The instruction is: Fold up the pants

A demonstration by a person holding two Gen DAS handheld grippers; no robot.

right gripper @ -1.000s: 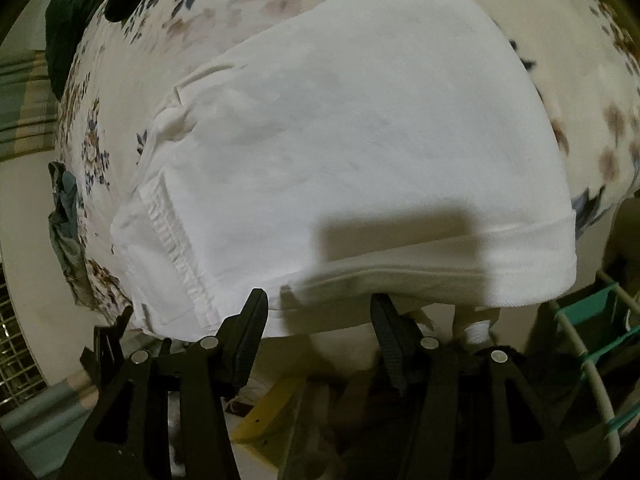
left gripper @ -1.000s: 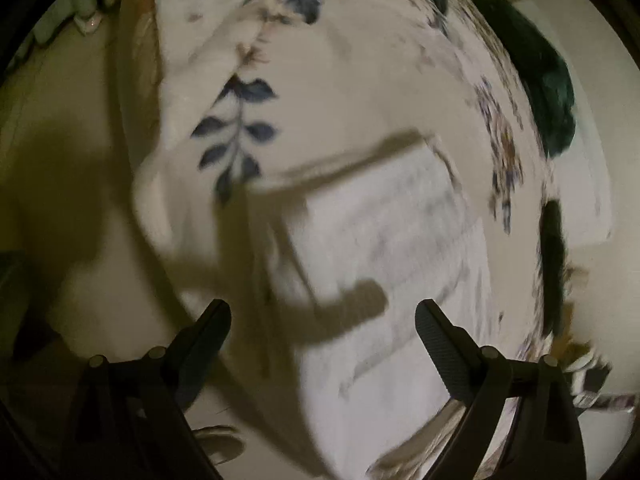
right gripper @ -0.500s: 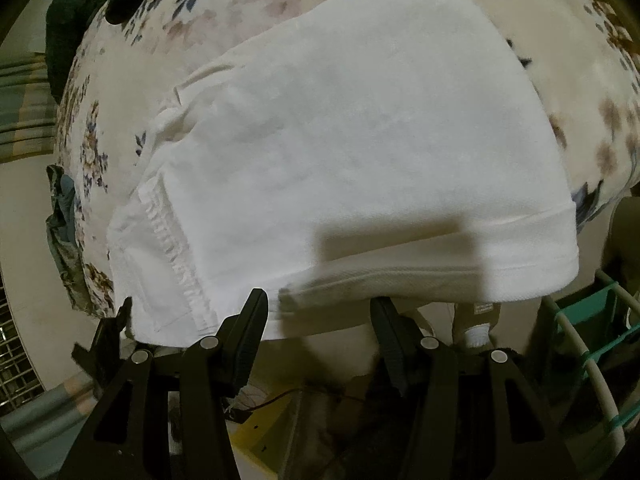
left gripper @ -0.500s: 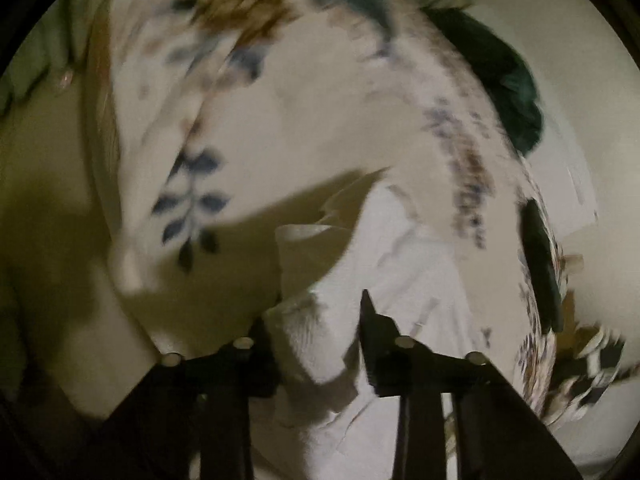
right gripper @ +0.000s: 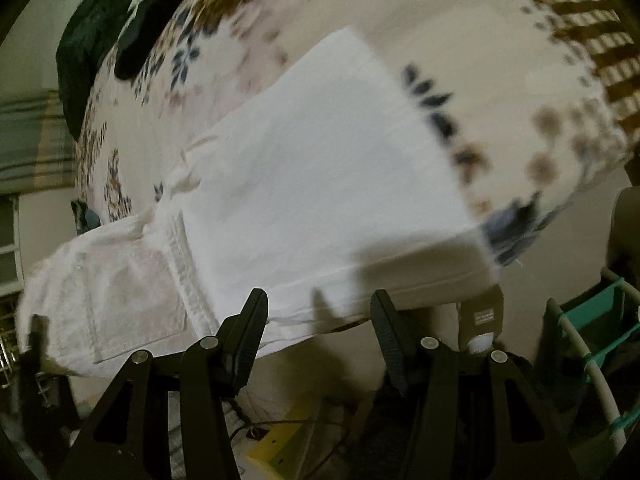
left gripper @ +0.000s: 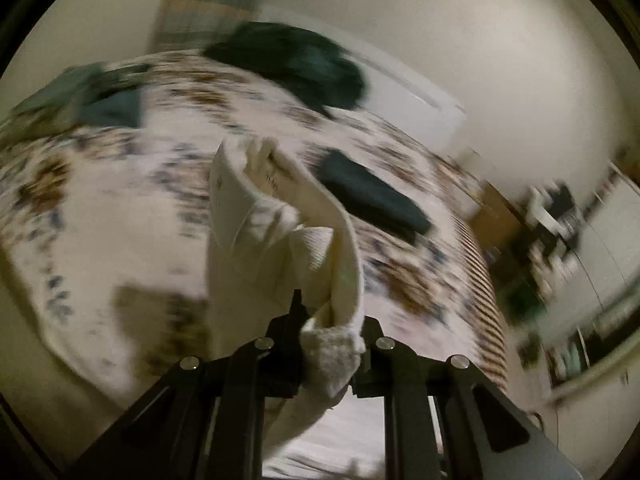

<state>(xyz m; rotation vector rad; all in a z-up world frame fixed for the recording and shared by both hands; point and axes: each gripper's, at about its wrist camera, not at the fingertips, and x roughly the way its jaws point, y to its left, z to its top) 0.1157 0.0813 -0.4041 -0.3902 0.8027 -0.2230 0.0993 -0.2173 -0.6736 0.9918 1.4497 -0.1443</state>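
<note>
Lifting: left gripper clamped on white pants, end raised.
Right gripper: fingers apart, at bed edge.
Progress: probably mid-fold; blurry.
Left: lay over, flatten.

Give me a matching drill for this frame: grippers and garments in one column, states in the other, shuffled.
Things:
1. left gripper
2. right gripper
3. white pants
4. dark green garment

States:
A. open, holding nothing, at the near hem
B. lying at the far side of the floral bedspread
C. shut on a bunch of white cloth
D. spread on the bed, one end lifted

Pairs: 1-C, 2-A, 3-D, 4-B
</note>
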